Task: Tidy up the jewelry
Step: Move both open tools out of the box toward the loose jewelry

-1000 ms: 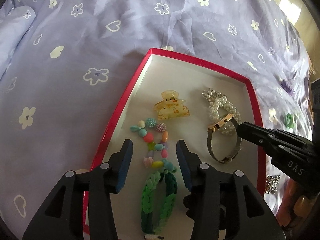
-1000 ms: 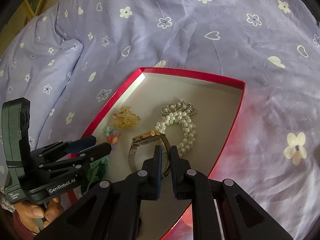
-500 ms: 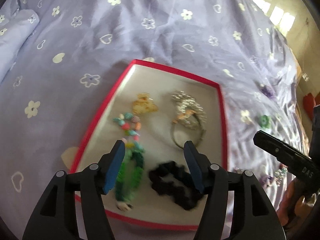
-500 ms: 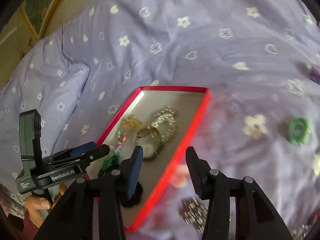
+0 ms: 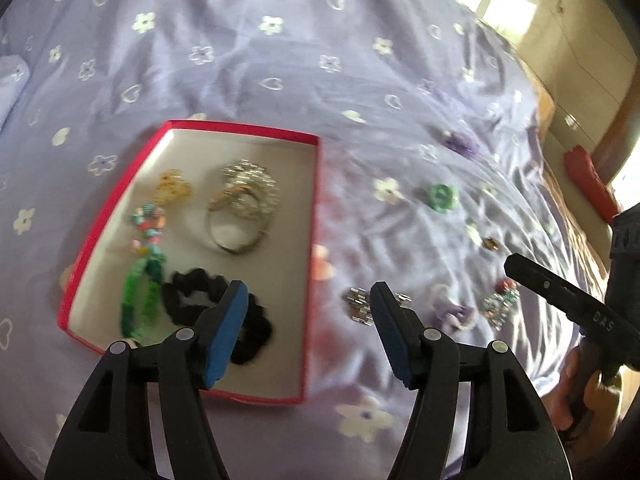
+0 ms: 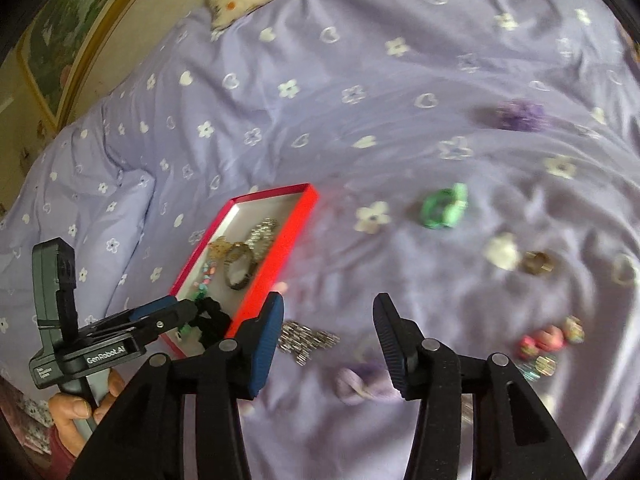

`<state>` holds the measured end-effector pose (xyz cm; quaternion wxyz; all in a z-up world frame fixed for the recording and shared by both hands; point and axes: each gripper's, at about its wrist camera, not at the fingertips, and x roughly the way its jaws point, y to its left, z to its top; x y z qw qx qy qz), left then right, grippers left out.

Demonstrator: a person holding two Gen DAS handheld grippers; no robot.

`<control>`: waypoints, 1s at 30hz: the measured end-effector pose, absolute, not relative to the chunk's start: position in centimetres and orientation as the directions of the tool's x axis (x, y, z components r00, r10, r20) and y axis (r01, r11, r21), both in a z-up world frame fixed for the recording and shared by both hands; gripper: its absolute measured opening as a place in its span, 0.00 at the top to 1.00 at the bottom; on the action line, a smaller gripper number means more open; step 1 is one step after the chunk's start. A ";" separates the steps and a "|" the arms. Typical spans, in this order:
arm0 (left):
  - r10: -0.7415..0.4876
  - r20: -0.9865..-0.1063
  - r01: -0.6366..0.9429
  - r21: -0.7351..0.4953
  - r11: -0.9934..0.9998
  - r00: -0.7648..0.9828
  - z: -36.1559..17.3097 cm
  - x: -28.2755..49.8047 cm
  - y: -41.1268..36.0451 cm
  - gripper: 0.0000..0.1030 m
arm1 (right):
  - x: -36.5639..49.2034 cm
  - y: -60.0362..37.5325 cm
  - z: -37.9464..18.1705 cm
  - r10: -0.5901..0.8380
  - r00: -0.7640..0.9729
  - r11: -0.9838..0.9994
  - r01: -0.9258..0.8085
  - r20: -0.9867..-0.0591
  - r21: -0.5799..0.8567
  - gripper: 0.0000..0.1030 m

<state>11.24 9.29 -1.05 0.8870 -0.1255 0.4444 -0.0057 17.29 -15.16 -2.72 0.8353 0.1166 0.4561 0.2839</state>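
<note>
Both grippers have pulled back and swung rightward off the red box within the last second, a shift that suggests one placement is finished and the search for the next loose piece has begun. A second ago the right gripper was pinched nearly closed at the watch; its jaws now stand wide apart and empty, and the watch lies inside the box, resting against the pearl bracelet. The left gripper has likewise widened its jaws and holds nothing.

The box now sits ahead and to the left of the left gripper, its near right corner just beyond the left fingertip. Inside, largest first, lie a black scrunchie, a green braided band, the watch and pearls, a string of pastel beads and an amber hair claw.

On the lilac bedspread, the remaining pieces are scattered. A silver link bracelet lies just ahead of the right gripper's left finger, and a pale purple scrunchie sits between its fingers, closer in. Further ahead and right lie a green scrunchie, a purple flower piece, pink beads and a small ring.

Both grippers are held low and level over the bed, angled forward, the right gripper poised nearest the silver bracelet, likely the next pick. Motion blur softens finer detail.
</note>
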 end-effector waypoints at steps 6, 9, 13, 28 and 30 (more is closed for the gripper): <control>-0.149 -0.790 -0.055 -0.225 0.973 0.595 -0.9 10.4 6.6 0.39 | 15.8 -19.1 -2.9 0.544 0.457 0.839 -0.316 -0.703 0.444 0.52; -0.170 -0.796 -0.026 -0.226 0.974 0.581 -1.1 10.1 5.0 0.39 | 15.1 -20.7 -3.2 0.528 0.470 0.849 -0.294 -0.707 0.438 0.52; -0.198 -0.802 0.020 -0.227 0.974 0.563 -1.6 9.9 3.0 0.39 | 14.3 -22.4 -4.0 0.498 0.479 0.867 -0.266 -0.723 0.421 0.52; -0.237 -0.829 0.137 -0.194 0.971 0.507 -4.1 11.7 -2.5 0.39 | 14.5 -24.5 -6.9 0.456 0.458 0.890 -0.226 -0.763 0.396 0.52; -0.239 -0.832 0.154 -0.186 0.970 0.501 -4.5 12.3 -3.1 0.39 | 14.8 -24.3 -7.3 0.458 0.449 0.889 -0.229 -0.767 0.397 0.52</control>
